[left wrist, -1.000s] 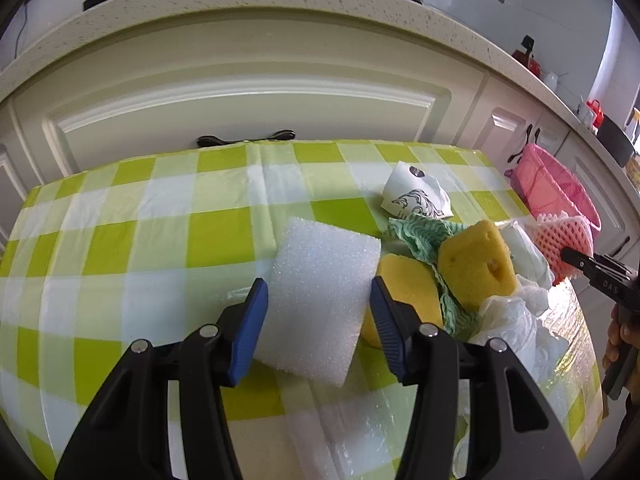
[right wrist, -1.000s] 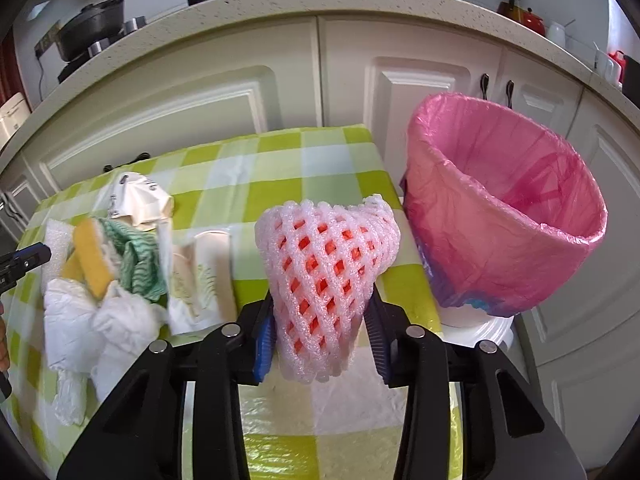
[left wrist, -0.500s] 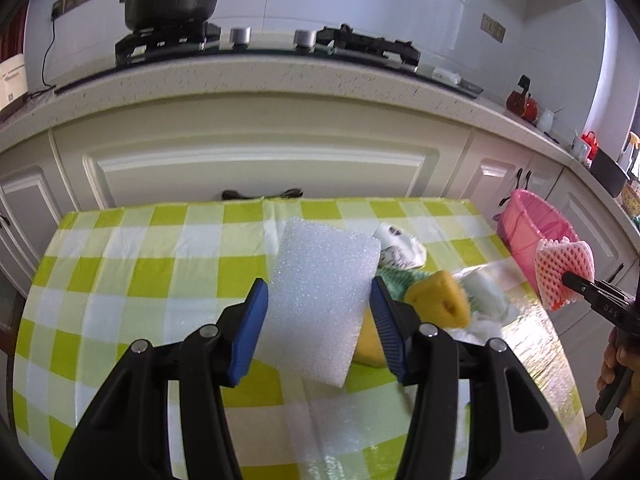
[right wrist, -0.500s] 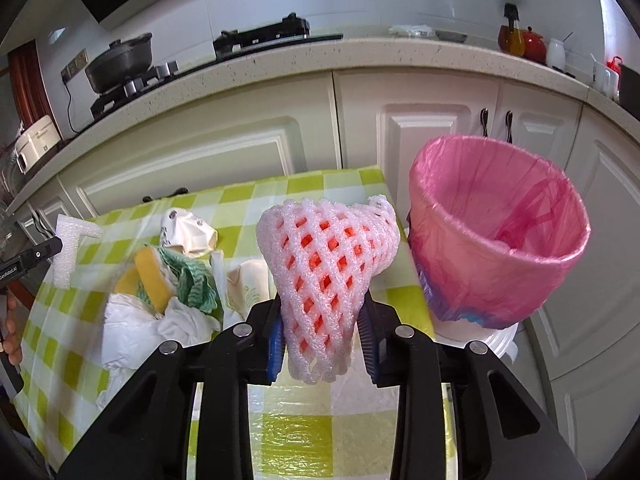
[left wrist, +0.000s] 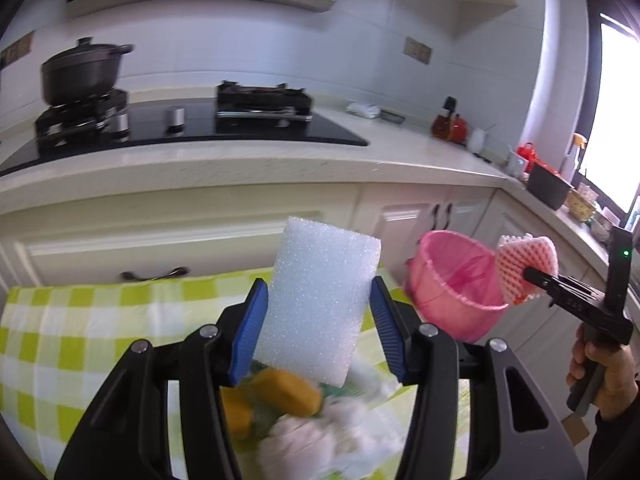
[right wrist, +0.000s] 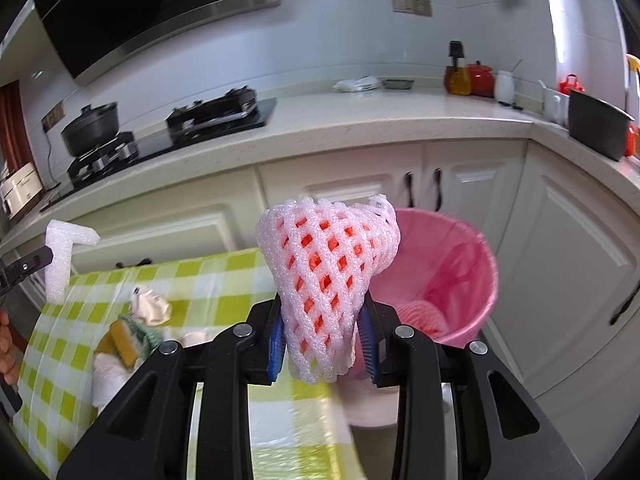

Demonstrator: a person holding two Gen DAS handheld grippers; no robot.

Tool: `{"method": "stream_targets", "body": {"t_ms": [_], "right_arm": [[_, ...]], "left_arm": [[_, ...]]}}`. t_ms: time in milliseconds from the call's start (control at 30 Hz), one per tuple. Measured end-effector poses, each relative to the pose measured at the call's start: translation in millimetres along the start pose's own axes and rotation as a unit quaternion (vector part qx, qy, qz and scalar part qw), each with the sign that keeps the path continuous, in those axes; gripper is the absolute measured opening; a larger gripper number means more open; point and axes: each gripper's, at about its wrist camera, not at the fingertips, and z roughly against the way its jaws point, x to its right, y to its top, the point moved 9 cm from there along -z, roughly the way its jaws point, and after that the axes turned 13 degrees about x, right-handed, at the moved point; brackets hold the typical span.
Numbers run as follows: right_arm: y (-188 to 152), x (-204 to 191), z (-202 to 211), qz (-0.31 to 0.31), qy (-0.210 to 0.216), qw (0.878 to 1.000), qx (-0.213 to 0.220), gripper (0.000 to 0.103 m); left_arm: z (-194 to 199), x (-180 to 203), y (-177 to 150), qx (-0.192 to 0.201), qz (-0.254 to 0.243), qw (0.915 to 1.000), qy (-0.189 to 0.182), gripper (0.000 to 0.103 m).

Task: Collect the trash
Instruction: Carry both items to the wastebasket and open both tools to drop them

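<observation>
A: What is the left tool (left wrist: pixel 316 330) carrying?

B: It is gripping a white foam block (left wrist: pixel 318 300) between its blue pads (left wrist: pixel 249 330), clamped on both sides. The block is standing nearly upright, raised above the tabletop (left wrist: pixel 80 320) with the green-and-white checked cloth.

A: And the right tool (right wrist: pixel 322 344)?

B: It is clenching a pink foam fruit net (right wrist: pixel 326 284) by its narrow lower end, with the wider mouth flaring upward. In the left wrist view the same net (left wrist: pixel 526 270) is hanging beside the far rim of the pink-lined trash bin (left wrist: pixel 452 284), raised a little above it.

A: Where is the bin sitting?

B: Just off the right end of the tabletop, in front of the white cabinets. In the right wrist view the bin (right wrist: pixel 460 280) is lying directly behind the net, and something pink and netted is already resting inside it.

A: What is remaining on the tabletop?

B: A pile under the left tool: yellow sponges (left wrist: pixel 286 392), a green cloth peeking out, and crumpled white plastic (left wrist: pixel 320 440), all blurred. The right wrist view is showing the same pile (right wrist: pixel 128 336) at the left, with a crumpled white wrapper (right wrist: pixel 150 308) just behind it.

A: Anything else showing?

B: The person's right hand (left wrist: pixel 604 372) is wrapping the handle of the right tool.
</observation>
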Motion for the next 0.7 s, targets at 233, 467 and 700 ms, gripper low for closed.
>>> {"method": "stream_targets", "body": {"t_ms": [233,467,700], "right_arm": [[15,54,-15,-0.028,-0.014,0.999,0.008,0.031],[14,82,-32,-0.031,-0.017,0.999,0.001,0.031],[18,105,-46,-0.038,-0.017,0.999,0.0,0.032]], "left_arm": [[-58,91,17,-0.004,-0.011,0.9981,-0.061,0.051],[-107,164,14,-0.025,-0.015,0.9939,-0.107,0.051],[-149,205,7,-0.049,0.003,0.9903,-0.13,0.051]]}}
